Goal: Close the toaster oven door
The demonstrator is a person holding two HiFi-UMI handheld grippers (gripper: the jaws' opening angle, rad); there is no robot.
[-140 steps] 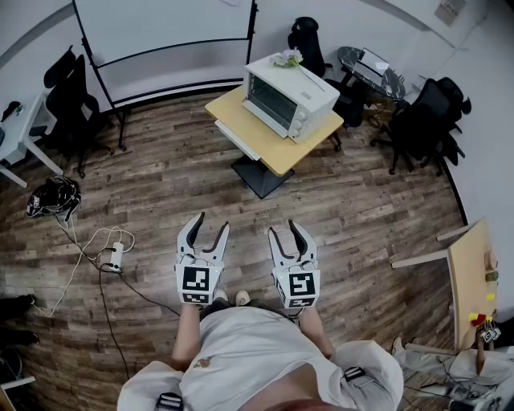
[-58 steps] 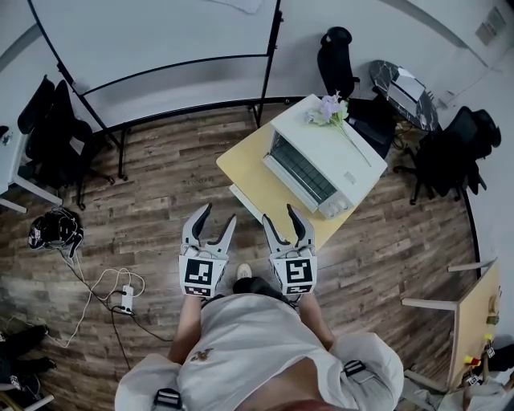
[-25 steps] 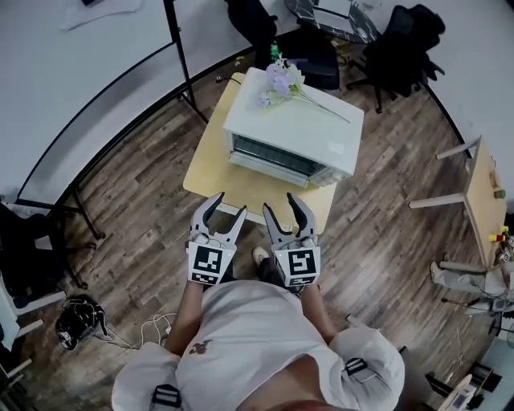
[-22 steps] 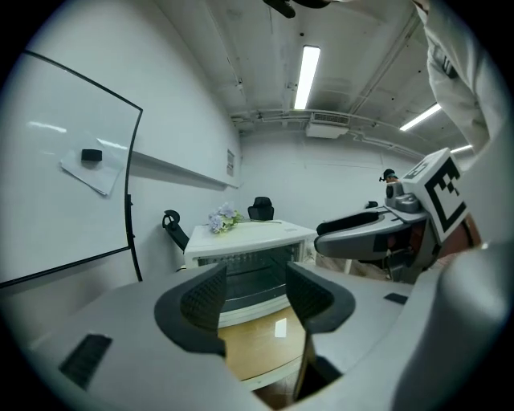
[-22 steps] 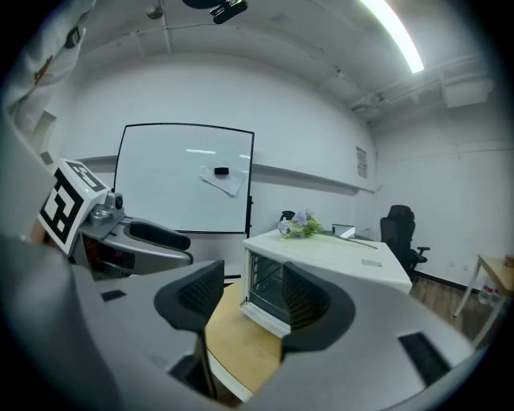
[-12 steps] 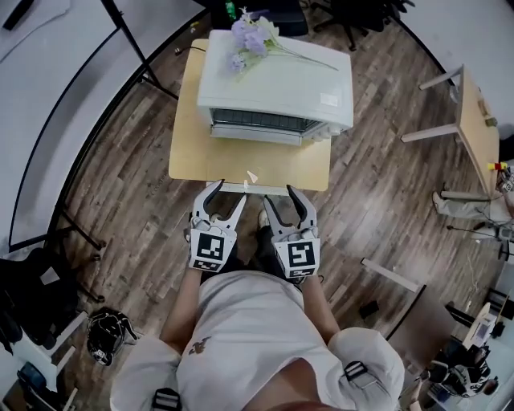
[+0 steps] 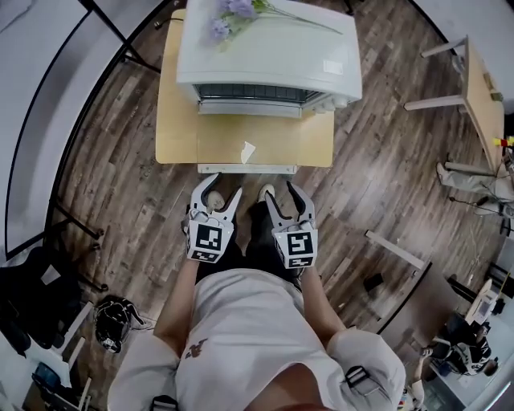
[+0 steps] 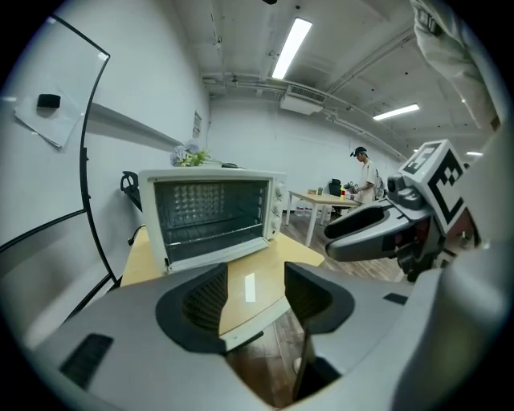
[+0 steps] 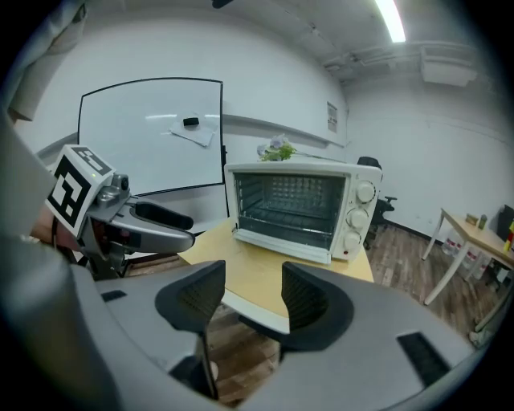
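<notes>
In the head view, the walk-up is finished. A second ago the toaster oven [image 7: 269, 56] sat at a slant in the upper middle of the frame; now it lies square across the top, facing us. Its door [image 7: 247, 168] is still folded down flat over the table [image 7: 178, 136], and its white front rim juts past the table's near edge. The left gripper [image 7: 218, 189] and right gripper [image 7: 283, 194] sit just below that rim at mid-frame, over the floor and not touching it. Flowers [image 7: 233, 10] lie on the oven's roof.

In the left gripper view the oven [image 8: 213, 217] fills the centre left, its cavity open to us. The jaws stand apart with nothing between them. The door's rim [image 8: 245, 331] shows through the gap, low in the frame and still beyond the tips.

In the right gripper view the oven [image 9: 297, 205] is at centre, cavity open, with the door rim [image 9: 250, 309] showing between the pads. These jaws have just narrowed a little, but they are still apart and hold nothing.

We judge the approach done and the closing not yet begun. Both tools have come down to about door level. The next move calls for getting a jaw under that overhanging rim and swinging it up.
</notes>
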